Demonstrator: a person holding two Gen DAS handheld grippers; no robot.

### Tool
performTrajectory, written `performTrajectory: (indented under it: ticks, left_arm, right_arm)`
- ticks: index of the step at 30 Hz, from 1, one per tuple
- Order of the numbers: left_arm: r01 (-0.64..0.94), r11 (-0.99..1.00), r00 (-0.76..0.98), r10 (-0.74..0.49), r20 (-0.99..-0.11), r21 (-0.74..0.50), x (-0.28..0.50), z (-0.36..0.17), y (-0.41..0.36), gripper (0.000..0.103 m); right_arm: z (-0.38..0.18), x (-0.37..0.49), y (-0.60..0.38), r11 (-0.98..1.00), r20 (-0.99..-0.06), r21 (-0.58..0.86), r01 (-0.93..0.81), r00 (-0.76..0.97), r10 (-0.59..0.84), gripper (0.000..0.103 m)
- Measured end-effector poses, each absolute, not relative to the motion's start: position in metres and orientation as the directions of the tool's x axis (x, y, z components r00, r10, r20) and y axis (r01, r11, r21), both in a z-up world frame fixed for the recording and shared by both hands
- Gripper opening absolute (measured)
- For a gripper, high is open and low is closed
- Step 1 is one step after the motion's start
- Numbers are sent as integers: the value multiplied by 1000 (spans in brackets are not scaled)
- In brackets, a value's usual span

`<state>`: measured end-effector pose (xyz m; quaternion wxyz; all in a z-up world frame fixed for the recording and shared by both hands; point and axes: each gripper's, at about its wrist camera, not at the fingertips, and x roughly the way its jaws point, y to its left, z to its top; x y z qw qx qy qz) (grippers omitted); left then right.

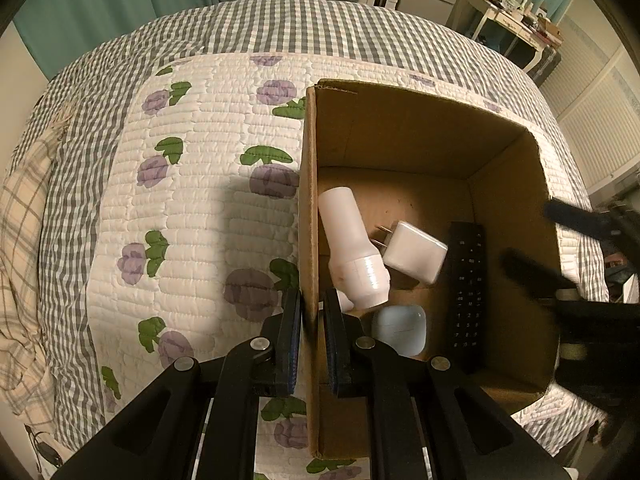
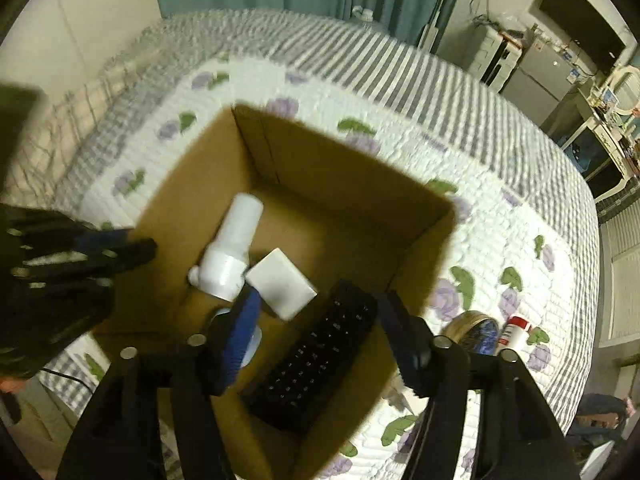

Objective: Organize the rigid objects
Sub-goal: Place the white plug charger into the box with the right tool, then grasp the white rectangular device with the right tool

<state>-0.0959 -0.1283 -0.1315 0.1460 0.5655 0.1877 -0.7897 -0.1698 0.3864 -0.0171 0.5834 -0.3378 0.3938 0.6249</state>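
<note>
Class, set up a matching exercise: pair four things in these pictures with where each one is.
Things:
1. remote control
2. tape roll
3. left hand-held gripper
4. white bottle

Places:
a. on the quilt outside the box
b. clamped on the box's wall
c. lying in the box beside the charger
d. in the box, between open fingers

Pairs: 1-d, 2-a, 3-b, 4-c

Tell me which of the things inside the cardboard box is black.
The remote control with rows of small buttons, lying along the box's right side. The bottle, the charger and the small case are white or pale.
</note>
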Motion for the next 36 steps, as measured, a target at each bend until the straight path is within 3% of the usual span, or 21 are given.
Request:
performTrajectory:
  ticks: [3,6,13,24,36]
  left_arm:
    - [441,-888,-318,-19,-948,-131,-96,-133,-128,10]
    - [440,-889,-318,-20,-948,-128,-96,-132,-129,10]
    - [445,-886,-315,-22,-949,-127,-96,-131,-129,10]
    - [446,-888,-303,-37,-952,-107,-96,-133,-125,10]
    - [452,-886,-297,-41,-954,-103,-96,-134,-126,10]
  right_arm:
    - [8,-150,369,20,-855,105,-994,-80,513,72]
    - [29,-123,348,71,-823,97,-993,-40,566,87]
    - [10,-56,312,236,-835,91,-968,55,547,95]
    - [-136,-26,277,308,-959,90,-947,1,282,95]
    - [-190,-32,279,285,-976,104,-953,-43,213,94]
